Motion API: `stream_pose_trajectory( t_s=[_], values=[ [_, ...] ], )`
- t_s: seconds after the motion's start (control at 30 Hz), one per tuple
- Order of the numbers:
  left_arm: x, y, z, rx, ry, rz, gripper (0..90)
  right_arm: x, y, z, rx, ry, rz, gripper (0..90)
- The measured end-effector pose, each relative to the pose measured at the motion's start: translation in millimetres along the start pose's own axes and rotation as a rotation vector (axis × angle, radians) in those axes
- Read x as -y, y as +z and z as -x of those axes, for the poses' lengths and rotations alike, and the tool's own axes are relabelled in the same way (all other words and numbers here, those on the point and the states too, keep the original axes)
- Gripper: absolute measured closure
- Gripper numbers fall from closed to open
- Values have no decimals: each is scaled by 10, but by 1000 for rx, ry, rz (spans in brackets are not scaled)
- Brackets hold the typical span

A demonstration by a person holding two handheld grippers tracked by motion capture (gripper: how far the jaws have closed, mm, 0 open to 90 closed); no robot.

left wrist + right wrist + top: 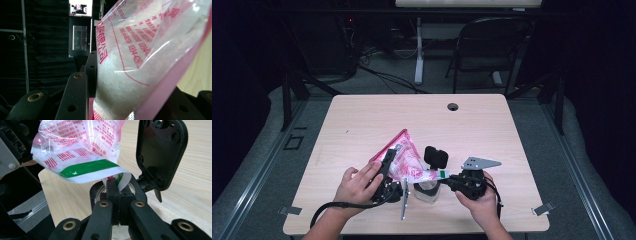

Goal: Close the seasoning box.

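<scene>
The red-printed plastic bag (404, 159) is clamped by the left gripper (388, 170) fingers; its corner, apparently over a jar (426, 192), is pinched in the shut right gripper (451, 181)

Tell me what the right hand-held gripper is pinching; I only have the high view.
Observer: The right hand-held gripper is shut on a white strip at the bag's lower edge, just above the jar.
Operator: Report what's in the bag.
Observer: White grains, showing through the clear plastic.
Operator: Check the jar's lid.
Observer: The black lid stands flipped open beside the bag.
</scene>
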State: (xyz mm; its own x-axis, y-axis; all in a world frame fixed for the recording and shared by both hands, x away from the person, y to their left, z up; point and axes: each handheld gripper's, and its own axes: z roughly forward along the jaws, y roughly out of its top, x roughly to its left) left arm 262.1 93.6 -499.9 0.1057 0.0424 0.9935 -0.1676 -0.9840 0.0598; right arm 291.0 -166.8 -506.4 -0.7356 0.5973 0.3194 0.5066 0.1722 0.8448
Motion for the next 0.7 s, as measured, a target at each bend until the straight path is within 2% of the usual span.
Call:
stream_pose_trajectory(
  t_s=[0.1,0.2,0.23,0.4,0.5,0.53,0.7],
  values=[
    [-6,-5,-9,7,-2,-4,649,1,3,2,-3,1,0,900],
    [-12,-3,-26,-5,5,7,649,2,6,3,-3,7,4,900],
    [-11,-2,-25,5,-5,5,650,1,4,3,-2,5,3,900],
    [-22,-4,-44,-7,6,14,650,-2,-5,8,-3,4,3,900],
    [-37,-13,-55,5,12,-5,651,1,-4,13,-1,9,6,900],
    [-37,-3,-43,0,7,10,651,2,-5,17,-1,8,5,900],
    [-41,-4,-52,-4,8,11,651,1,-6,20,1,10,6,900]
  ],
)
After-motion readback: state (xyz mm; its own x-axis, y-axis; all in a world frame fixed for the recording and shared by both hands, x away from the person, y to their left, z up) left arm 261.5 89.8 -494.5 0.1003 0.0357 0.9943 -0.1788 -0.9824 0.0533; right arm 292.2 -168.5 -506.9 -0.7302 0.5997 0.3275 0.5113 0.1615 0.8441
